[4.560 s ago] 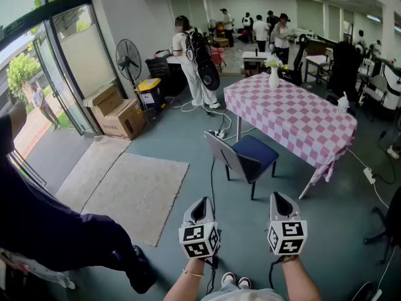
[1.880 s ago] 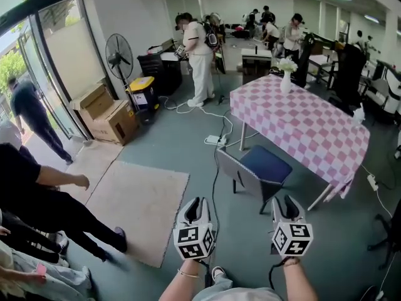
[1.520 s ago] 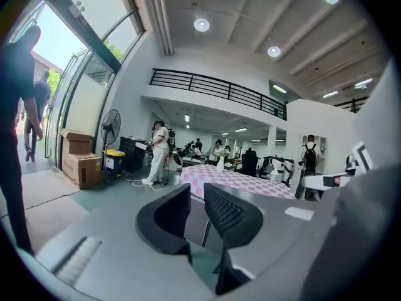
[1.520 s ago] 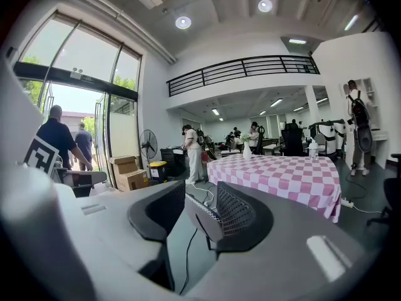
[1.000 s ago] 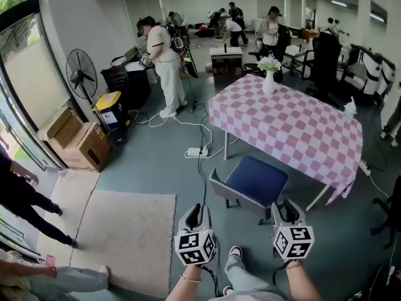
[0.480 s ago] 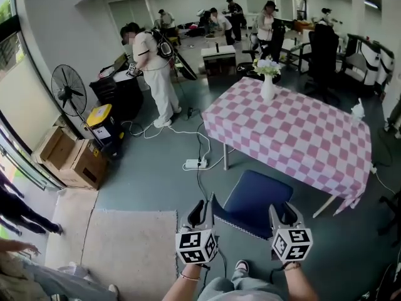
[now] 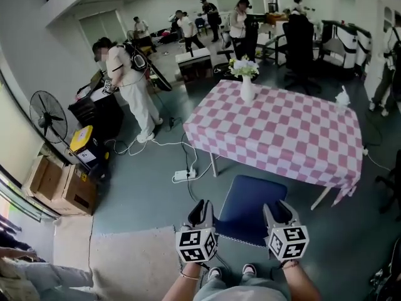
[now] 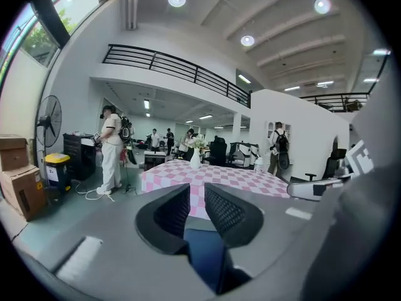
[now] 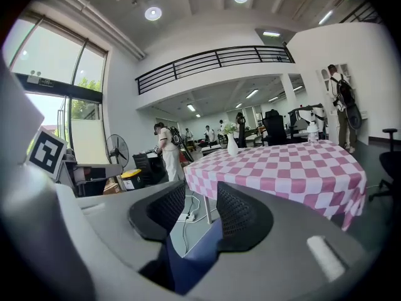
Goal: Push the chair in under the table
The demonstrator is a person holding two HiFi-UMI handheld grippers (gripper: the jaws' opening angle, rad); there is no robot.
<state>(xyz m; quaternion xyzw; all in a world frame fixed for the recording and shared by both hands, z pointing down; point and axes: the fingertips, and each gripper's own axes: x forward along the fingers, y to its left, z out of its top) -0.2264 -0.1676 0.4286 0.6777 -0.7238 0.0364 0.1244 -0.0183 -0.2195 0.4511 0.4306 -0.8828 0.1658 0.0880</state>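
Note:
A chair (image 7: 254, 207) with a blue seat stands just short of the pink checked table (image 7: 282, 137), its grey backrest nearest me. My left gripper (image 7: 200, 205) is at the backrest's left end and my right gripper (image 7: 279, 207) at its right end; whether they touch it I cannot tell. In the left gripper view the jaws of the left gripper (image 8: 197, 196) stand a little apart, with the blue seat (image 8: 203, 256) below the gap and the table (image 8: 241, 175) beyond. The right gripper (image 9: 202, 196) also has a gap, showing the seat (image 9: 194, 256), the floor and the table (image 9: 288, 168).
A white vase of flowers (image 7: 246, 86) stands on the table's far end. A power strip with cables (image 7: 183, 175) lies left of the table leg. A rug (image 7: 131, 262), cardboard boxes (image 7: 59, 180), a fan (image 7: 47, 115) and a person in white (image 7: 128, 83) are at left.
The view has swung round from the chair's side to behind its backrest. Both grippers have come up to the backrest, one at each end. The chair itself looks unmoved.

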